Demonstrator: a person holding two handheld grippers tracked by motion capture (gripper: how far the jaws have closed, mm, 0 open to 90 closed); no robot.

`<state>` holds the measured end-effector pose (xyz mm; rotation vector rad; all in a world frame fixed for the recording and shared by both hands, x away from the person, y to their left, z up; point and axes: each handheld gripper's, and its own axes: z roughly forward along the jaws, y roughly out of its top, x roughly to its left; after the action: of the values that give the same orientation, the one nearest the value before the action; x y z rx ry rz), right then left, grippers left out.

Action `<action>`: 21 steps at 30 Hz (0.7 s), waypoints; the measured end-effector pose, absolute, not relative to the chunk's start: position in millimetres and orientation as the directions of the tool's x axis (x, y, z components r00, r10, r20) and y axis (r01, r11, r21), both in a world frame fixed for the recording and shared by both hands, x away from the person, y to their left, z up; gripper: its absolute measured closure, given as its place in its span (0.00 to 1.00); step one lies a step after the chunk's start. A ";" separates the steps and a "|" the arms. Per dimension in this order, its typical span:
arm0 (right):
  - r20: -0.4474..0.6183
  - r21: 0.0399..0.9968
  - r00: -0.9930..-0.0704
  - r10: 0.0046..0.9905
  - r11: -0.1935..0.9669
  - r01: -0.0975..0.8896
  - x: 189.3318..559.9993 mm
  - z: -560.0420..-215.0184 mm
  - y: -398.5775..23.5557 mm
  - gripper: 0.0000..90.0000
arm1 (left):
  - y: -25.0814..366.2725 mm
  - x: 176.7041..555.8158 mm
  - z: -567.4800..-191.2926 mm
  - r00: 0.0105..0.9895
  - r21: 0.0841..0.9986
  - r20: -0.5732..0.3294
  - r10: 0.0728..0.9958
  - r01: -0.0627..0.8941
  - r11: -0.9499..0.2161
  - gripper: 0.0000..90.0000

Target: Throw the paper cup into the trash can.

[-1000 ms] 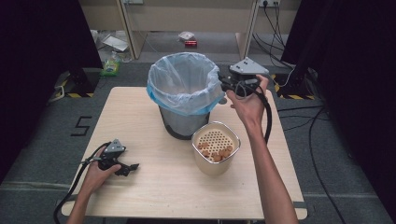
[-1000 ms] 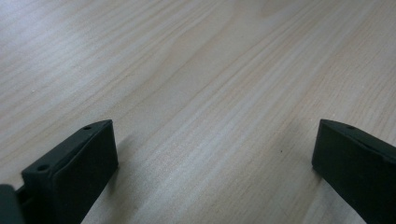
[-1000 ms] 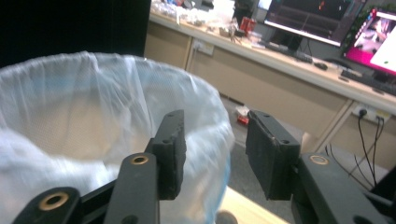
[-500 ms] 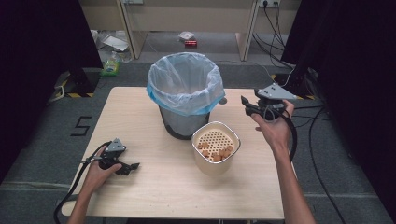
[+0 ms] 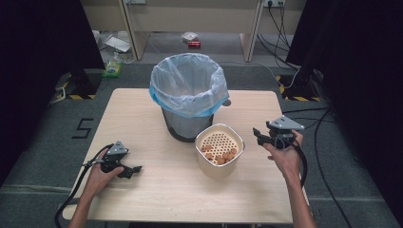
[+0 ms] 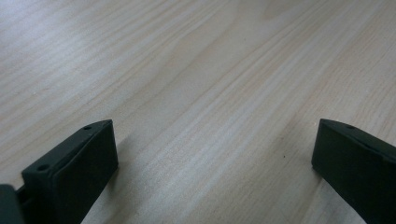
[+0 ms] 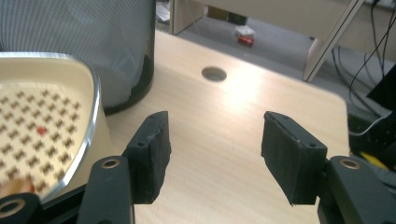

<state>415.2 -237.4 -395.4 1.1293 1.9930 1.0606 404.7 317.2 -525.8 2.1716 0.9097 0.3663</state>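
A dark bin (image 5: 189, 95) lined with a pale blue bag stands at the middle of the wooden table (image 5: 166, 199). In front of it sits a cream perforated basket (image 5: 219, 151) holding several brown pieces (image 5: 223, 156). My right gripper (image 5: 259, 135) hovers to the right of the basket and points at it. Its jaws have just been opening and stand open (image 7: 215, 140) with nothing between them. The basket (image 7: 46, 116) and the bin (image 7: 102, 46) lie at the left of that view. My left gripper (image 5: 134, 170) rests low at the table's near left, open (image 6: 215, 140) over bare wood.
A round cable hole (image 7: 214, 73) sits in the tabletop behind the bin's right side. Cables (image 5: 323, 142) run over the floor to the right of the table. A wooden cabinet (image 5: 190, 19) stands beyond the far edge, with small litter (image 5: 191, 39) on the floor.
My right hand has come down from the bin's right rim, moving right and toward the near side, to beside the basket. Its jaws stand wider. The left hand has not moved.
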 end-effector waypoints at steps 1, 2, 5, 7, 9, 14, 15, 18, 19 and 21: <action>-0.110 0.860 -0.449 0.887 0.311 0.405 413.9 -399.5 -239.5 0.47 | 317.2 404.8 -525.8 0.708 0.728 -0.021 0.706 0.494 -0.474 0.00; -0.104 0.858 -0.448 0.888 0.308 0.410 412.6 -403.1 -241.9 0.47 | 317.2 404.8 -525.8 0.708 0.728 -0.021 0.706 0.494 -0.474 0.00; -0.092 0.854 -0.437 0.895 0.297 0.427 408.0 -413.2 -247.5 0.46 | 317.2 404.7 -525.8 0.708 0.728 -0.021 0.706 0.495 -0.474 0.00; -0.092 0.848 -0.436 0.895 0.300 0.437 404.4 -419.6 -249.4 0.46 | 317.2 404.7 -525.8 0.708 0.728 -0.021 0.706 0.494 -0.475 0.00; -0.092 0.841 -0.436 0.895 0.304 0.448 400.6 -426.3 -250.3 0.45 | 317.2 404.7 -525.8 0.708 0.729 -0.021 0.706 0.494 -0.474 0.00; -0.090 0.813 -0.446 0.891 0.324 0.484 389.7 -446.0 -249.8 0.44 | 317.2 404.7 -525.8 0.708 0.729 -0.020 0.706 0.494 -0.474 0.00; -0.090 0.806 -0.451 0.888 0.331 0.490 387.6 -450.6 -249.5 0.44 | 317.2 404.7 -525.8 0.708 0.729 -0.020 0.706 0.494 -0.474 0.00; -0.085 0.780 -0.465 0.881 0.349 0.519 381.7 -466.2 -248.7 0.43 | 317.2 404.7 -525.8 0.708 0.728 -0.020 0.706 0.494 -0.474 0.00; -0.081 0.770 -0.470 0.879 0.354 0.531 379.7 -471.8 -248.3 0.43 | 317.2 404.7 -525.8 0.708 0.728 -0.020 0.706 0.494 -0.475 0.00; -0.077 0.762 -0.469 0.880 0.355 0.541 377.5 -476.9 -248.2 0.43 | 317.2 404.7 -525.8 0.708 0.728 -0.020 0.706 0.494 -0.475 0.00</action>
<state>377.5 -248.2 -476.9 1.2336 2.1415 0.9362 404.7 317.2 -525.8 2.1725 0.9091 0.3671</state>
